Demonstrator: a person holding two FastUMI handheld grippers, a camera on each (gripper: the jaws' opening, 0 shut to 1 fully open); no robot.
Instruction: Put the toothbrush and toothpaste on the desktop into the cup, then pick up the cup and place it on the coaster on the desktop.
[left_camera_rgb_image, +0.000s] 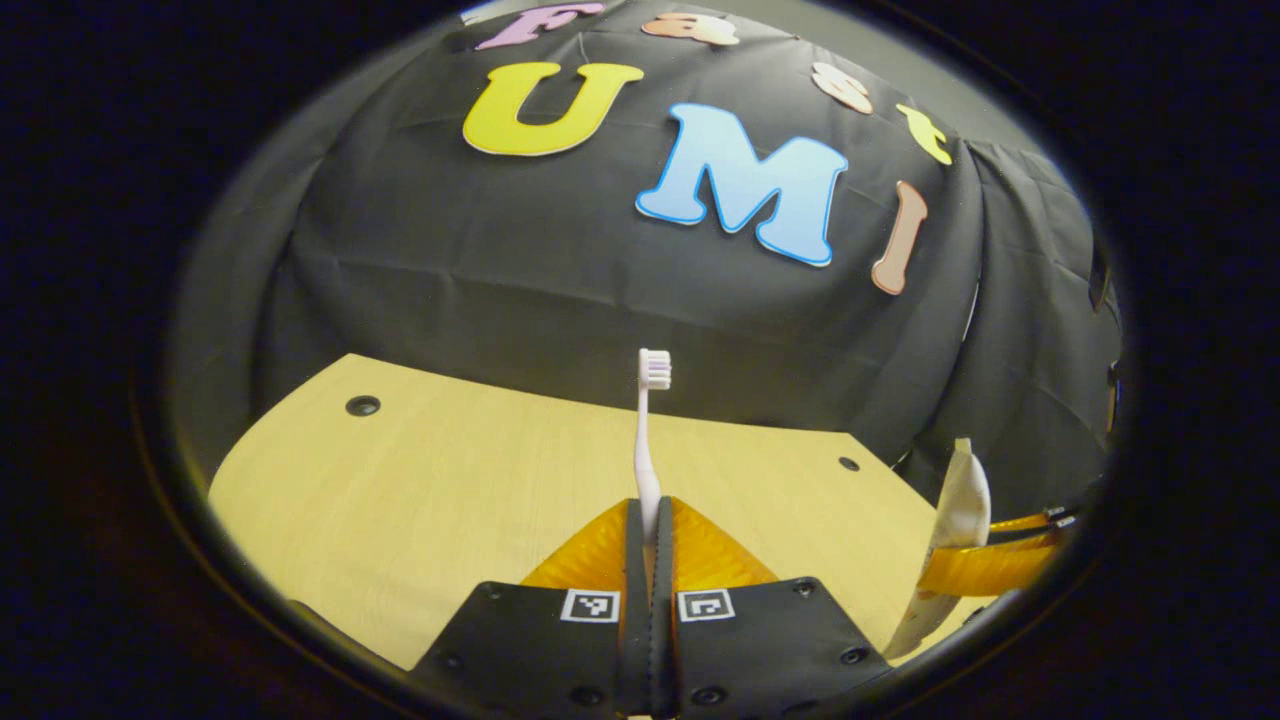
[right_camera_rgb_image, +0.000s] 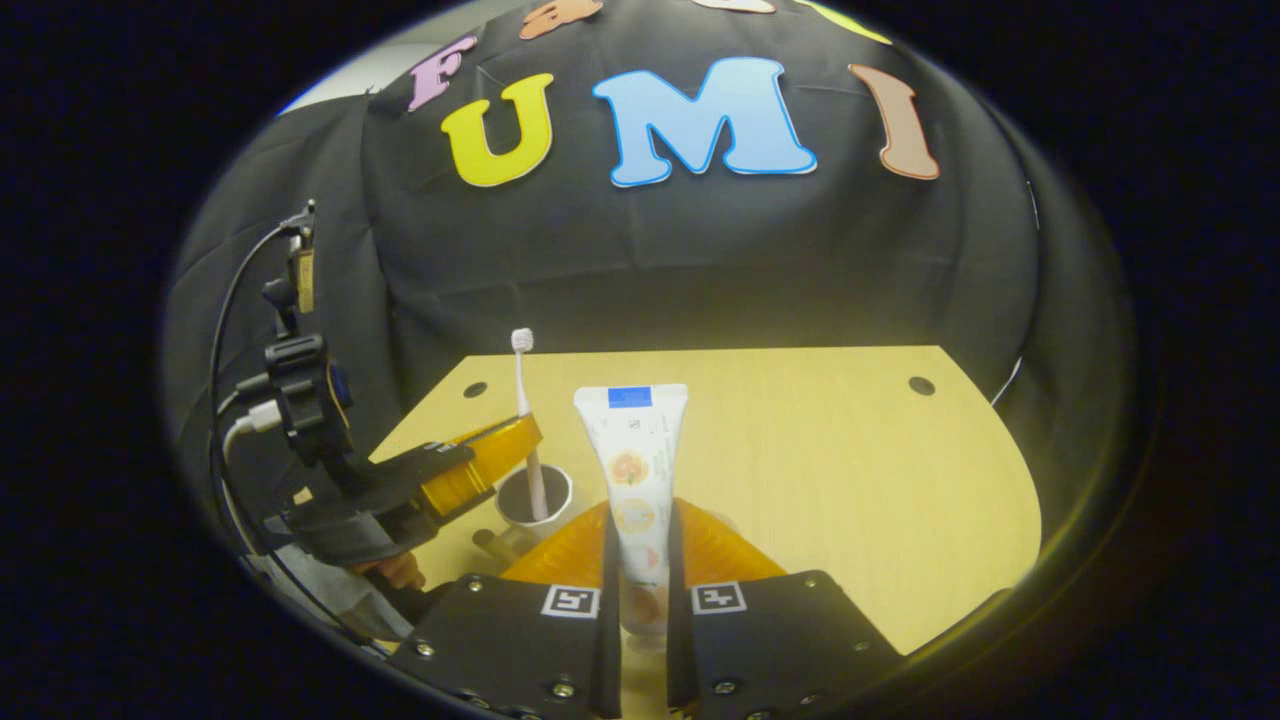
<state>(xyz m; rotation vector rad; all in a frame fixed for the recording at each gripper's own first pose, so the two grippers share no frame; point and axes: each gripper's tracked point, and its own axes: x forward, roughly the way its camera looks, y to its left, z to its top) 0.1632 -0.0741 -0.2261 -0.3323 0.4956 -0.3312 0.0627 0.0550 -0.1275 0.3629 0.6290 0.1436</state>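
Two items are aloft at once. The toothbrush (left_camera_rgb_image: 648, 440) stands upright, bristles up, pinched at its lower handle by the left gripper (left_camera_rgb_image: 650, 520), whose fingers are closed to a sliver on it. In the right gripper view that same brush hangs with its handle end dipping into the mouth of the cup (right_camera_rgb_image: 535, 497), which sits on the desk (right_camera_rgb_image: 850, 470) at about 10 o'clock from the right gripper (right_camera_rgb_image: 640, 560). Held vertical like that, the brush looks lined up to slide straight in; whether its end touches the cup's bottom cannot be told.

The toothpaste (right_camera_rgb_image: 634, 470) is also upright, flat crimped end up, clamped near its cap end between the right gripper's fingers, which are parted only by the tube's width. It waits just to the 3 o'clock side of the cup, probably so it can follow the brush without a second reach. In the left gripper view the tube shows edge-on at 4 o'clock.

The coaster cannot be made out in either view. A hand (right_camera_rgb_image: 395, 572) grips the left tool's handle at 8 o'clock in the right gripper view.
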